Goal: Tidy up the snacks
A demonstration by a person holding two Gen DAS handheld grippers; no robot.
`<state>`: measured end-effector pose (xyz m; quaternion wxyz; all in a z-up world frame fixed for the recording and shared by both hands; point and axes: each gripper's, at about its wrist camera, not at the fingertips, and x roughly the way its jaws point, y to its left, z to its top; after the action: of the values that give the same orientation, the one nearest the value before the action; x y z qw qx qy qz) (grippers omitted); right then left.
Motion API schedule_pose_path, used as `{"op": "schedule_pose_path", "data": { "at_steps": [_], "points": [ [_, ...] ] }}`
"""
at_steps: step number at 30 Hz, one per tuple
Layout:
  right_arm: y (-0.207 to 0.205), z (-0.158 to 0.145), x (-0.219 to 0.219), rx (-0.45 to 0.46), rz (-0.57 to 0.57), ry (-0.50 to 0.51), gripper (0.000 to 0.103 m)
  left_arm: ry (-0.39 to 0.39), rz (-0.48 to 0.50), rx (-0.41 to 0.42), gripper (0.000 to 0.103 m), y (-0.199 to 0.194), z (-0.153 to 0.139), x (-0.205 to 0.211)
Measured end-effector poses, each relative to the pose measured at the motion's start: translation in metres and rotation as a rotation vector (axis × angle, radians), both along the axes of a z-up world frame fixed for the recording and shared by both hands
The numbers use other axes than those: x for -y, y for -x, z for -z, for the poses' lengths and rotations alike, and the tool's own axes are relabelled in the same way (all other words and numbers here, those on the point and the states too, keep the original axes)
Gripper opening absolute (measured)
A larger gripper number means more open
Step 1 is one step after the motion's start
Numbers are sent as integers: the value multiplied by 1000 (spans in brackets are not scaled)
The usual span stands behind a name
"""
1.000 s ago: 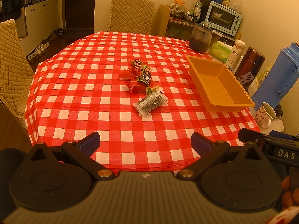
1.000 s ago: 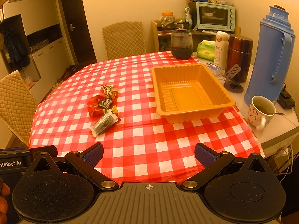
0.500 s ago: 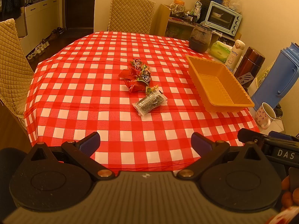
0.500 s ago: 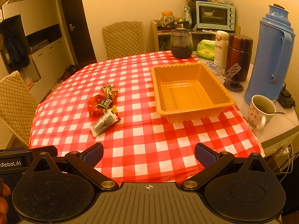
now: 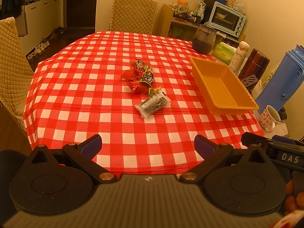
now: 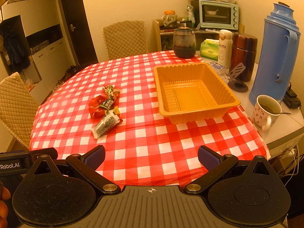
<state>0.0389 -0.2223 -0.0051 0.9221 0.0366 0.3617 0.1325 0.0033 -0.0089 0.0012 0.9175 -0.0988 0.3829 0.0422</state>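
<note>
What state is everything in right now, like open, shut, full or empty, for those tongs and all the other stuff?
Left tongs: open, holding nothing.
Right tongs: open, holding nothing.
Orange tray: empty.
Snack packets: piled loose on the tablecloth, outside the tray.
Clear packet: lying flat at the pile's near end.
Mug: upright, liquid and a spoon inside.
Blue thermos: upright, capped.
Toaster oven: door shut.
</note>
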Motion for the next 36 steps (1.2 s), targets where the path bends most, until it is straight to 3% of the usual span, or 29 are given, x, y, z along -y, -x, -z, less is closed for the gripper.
{"op": "schedule_pose_path", "data": {
  "at_steps": [5,13,23,30,36],
  "points": [
    [-3,7,-4,-5,-4,-1,103,-17,10,0,102,-5,9,-8],
    [-18,17,-7,-23,-13,0,103,2,18,-98,102,-22,24,-24],
    [-40,31,-16,-38,-28,-4,103,12,52,-64,102,-45,38,-34],
    [-60,45,-24,-62,-36,-4,103,-23,88,-70,102,-66,47,-38],
    [-78,59,-30,-72,-47,-3,102,-15,139,-42,96,-88,58,-41]
  ]
}}
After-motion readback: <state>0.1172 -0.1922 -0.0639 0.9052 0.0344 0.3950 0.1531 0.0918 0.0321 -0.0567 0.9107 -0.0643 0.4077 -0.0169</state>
